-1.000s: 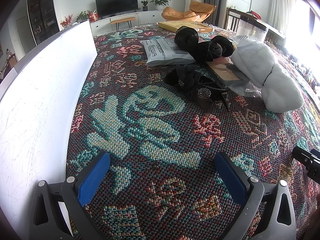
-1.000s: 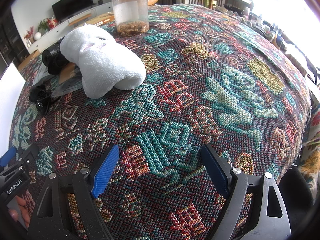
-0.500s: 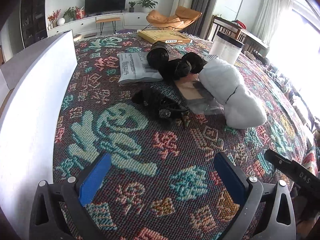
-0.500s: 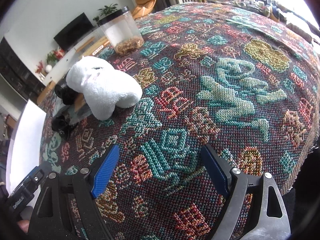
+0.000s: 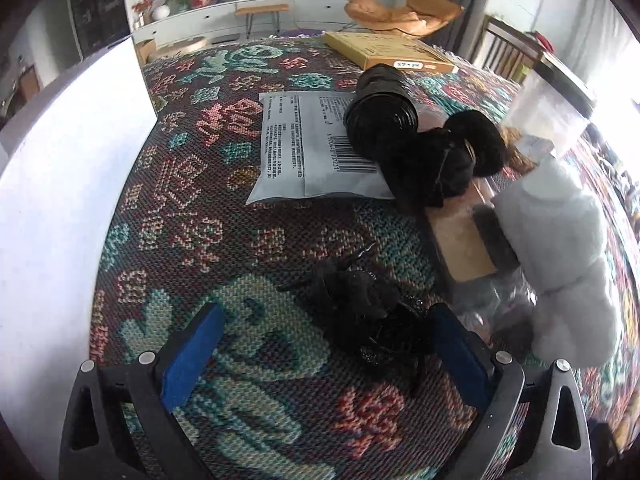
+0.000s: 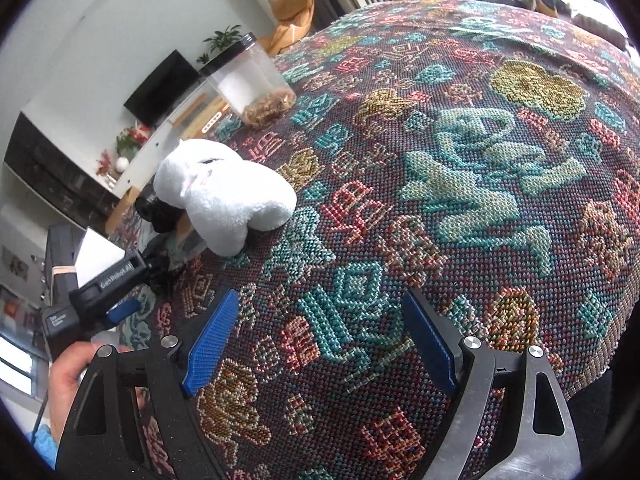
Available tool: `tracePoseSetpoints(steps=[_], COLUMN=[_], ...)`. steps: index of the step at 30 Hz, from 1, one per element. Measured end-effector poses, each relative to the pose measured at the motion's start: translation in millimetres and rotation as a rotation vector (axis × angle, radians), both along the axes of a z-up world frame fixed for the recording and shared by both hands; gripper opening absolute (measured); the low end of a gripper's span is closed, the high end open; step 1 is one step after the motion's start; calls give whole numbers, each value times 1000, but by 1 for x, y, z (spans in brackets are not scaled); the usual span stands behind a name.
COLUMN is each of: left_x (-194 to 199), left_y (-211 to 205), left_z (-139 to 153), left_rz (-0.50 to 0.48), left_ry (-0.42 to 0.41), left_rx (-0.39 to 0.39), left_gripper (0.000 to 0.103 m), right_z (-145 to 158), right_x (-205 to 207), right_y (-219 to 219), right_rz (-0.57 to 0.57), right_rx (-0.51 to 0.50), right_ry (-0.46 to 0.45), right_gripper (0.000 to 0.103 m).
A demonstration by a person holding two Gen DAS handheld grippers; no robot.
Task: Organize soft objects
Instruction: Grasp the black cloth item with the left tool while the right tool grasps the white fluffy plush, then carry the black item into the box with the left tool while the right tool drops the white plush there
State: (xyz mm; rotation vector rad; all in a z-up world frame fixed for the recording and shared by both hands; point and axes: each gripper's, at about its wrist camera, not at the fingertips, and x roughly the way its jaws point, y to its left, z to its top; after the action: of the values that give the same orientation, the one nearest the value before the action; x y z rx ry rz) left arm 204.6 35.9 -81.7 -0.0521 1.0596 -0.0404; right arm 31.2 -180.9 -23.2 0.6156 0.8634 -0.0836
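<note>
A small black frilly bundle point(image 5: 368, 312) lies on the patterned woven cloth point(image 5: 224, 240), just ahead of my left gripper point(image 5: 320, 344) and close to its right finger. That gripper is open and its blue pads touch nothing. Farther back sit a black fluffy piece point(image 5: 448, 156) and a black roll point(image 5: 380, 116). A white plush toy point(image 5: 560, 256) lies at the right, seen too as the white plush toy point(image 6: 224, 196) in the right wrist view. My right gripper point(image 6: 320, 340) hangs open over bare cloth, far from the toy.
A grey mailer bag point(image 5: 308, 148) and a flat yellow box point(image 5: 384, 52) lie behind the black pieces. A clear jar point(image 6: 256, 84) with brown contents stands beyond the toy. A white board point(image 5: 56, 200) borders the left. A hand point(image 6: 68, 376) holds the left tool.
My left gripper has moved forward toward the black bundle, which now lies just off its right finger. The right gripper has rolled, tilting its view; its jaws stayed equally wide.
</note>
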Motion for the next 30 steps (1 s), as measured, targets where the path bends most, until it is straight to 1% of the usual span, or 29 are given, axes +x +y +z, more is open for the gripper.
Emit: tracePoseSetpoints(steps=[1,2,3,6,7,9,10,11,12,13,14,15,16,18,19,20,21,23,24,26,27,28,29,30], left_x=[-4,-8,-12,-16,-17,-13,-13,-14,-14,-15,-13,-12,-10,-10,-13,-19,-26,-45,-56,-77,-87,-97,-107,-117], left_y=[5,12,20,28,25,11,6,3,2,1,1,0,1,5,8,13,18,29,32,34,37,41,47,55], left_z=[4,9,14,21,20,11,5,0,-3,-1,-1,0,1,5,9,14,21,37,46,61,70,80,90,102], left_rz=[-6,-5,2,-8,-23,-51,-57,-57,-48,-46,-49,-48,-56,-65,-69,-72,-69,-62,-68,-96,-113,-125,-133,-139], left_ry=[-8,-24,-36,-42,-37,-4,7,15,13,-23,-37,-51,-56,-55,-62,-70,-77,-109,-126,-152,-166,-183,-199,-220], left_rx=[43,65,62,-41,-51,-3,13,13,7,10,6,21,10,-29,-47,-77,-118,-207,-245,-300,-321,-336,-349,-356], left_gripper=[100,100,100,99,99,99,91,77,75,66,49,40,35,35,35,35,35,35,35,35,35,35,35,35], right_z=[0,0,0,3,7,16,24,32,41,49,56,56,55,44,34,25,21,33,42,62,82,82,106,106], right_x=[-1,-1,-2,-5,-5,-4,2,14,28,45,80,80,96,125,135,141,140,125,115,95,79,79,64,64], right_y=[-2,-2,-3,-3,-1,2,3,7,12,19,33,33,41,58,62,62,55,26,15,0,-4,-4,5,5], right_rz=[-5,-8,-10,-12,-9,27,63,109,159,221,366,366,421,518,549,548,524,468,442,405,400,400,429,429], right_rx=[7,13,17,3,-12,-25,-45,-93,-154,-200,-238,-238,-253,-273,-293,-319,-317,-168,-147,-165,-154,-154,-154,-154], right_ry=[-2,-3,-5,-15,-29,-83,-111,-127,-136,-138,-102,-102,-76,-20,24,84,125,90,71,30,3,3,-35,-35], right_gripper=[87,87,87,87,87,87,87,87,87,87,86,86,86,83,79,42,36,36,36,36,36,36,36,36])
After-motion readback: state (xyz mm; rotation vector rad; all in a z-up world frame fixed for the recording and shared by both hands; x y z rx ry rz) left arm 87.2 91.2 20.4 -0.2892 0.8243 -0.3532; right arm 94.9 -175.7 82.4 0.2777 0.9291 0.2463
